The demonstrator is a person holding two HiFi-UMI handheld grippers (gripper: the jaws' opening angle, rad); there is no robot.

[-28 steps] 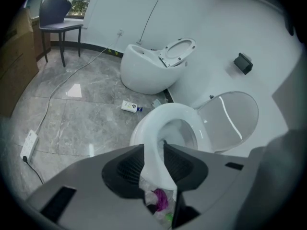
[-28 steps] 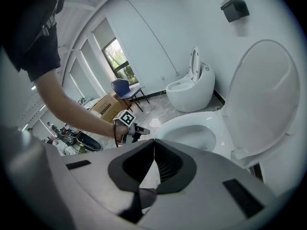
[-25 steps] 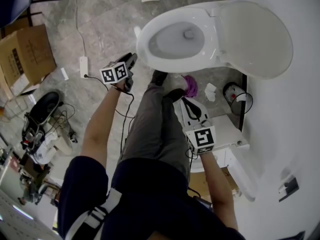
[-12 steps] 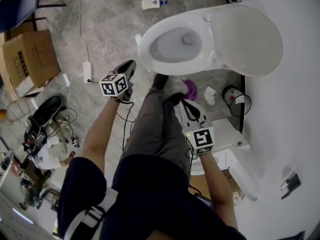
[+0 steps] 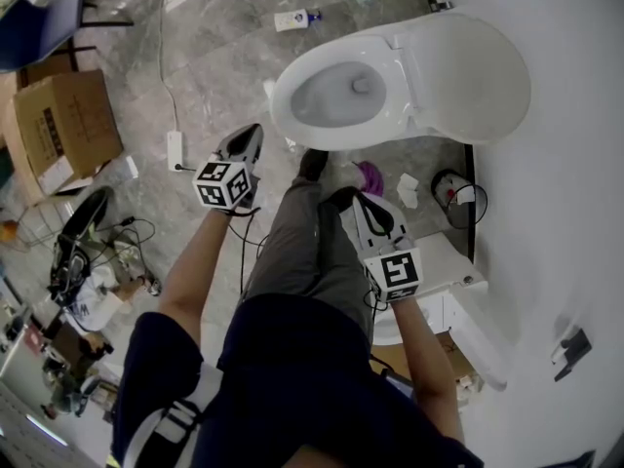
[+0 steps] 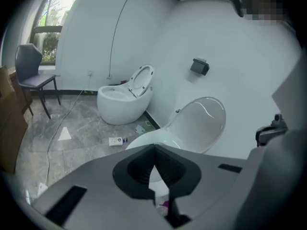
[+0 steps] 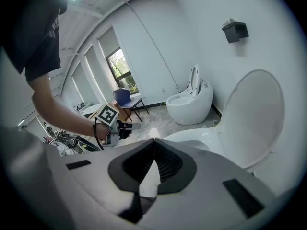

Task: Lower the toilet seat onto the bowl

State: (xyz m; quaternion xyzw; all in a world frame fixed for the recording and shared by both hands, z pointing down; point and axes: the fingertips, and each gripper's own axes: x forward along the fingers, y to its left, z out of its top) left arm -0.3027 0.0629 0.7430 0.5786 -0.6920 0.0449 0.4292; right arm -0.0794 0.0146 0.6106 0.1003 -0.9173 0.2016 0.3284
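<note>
The white toilet [image 5: 336, 91] stands ahead of the person's legs. Its seat ring [image 5: 292, 115] lies flat on the bowl and the lid [image 5: 468, 66] leans back against the wall. My left gripper [image 5: 250, 136] hangs left of the bowl, above the floor and apart from it. Its jaws have just been closing and are shut with nothing between them [image 6: 154, 147]. My right gripper [image 5: 369, 208] is below the bowl beside the person's leg, also shut and empty [image 7: 153, 142]. From both gripper views the raised lid [image 6: 204, 123] [image 7: 256, 114] shows ahead.
A second toilet [image 6: 122, 104] stands further along the wall. On the floor lie a cardboard box [image 5: 58, 130], a power strip [image 5: 175, 151], a bottle [image 5: 292, 19], a purple item [image 5: 370, 176] and cables [image 5: 83, 256]. A waste bin [image 5: 458, 195] and a white unit [image 5: 444, 261] stand by the wall.
Both grippers have risen toward the head camera, the left one more, and its marker cube has rolled. The toilet seat and lid have not moved.
</note>
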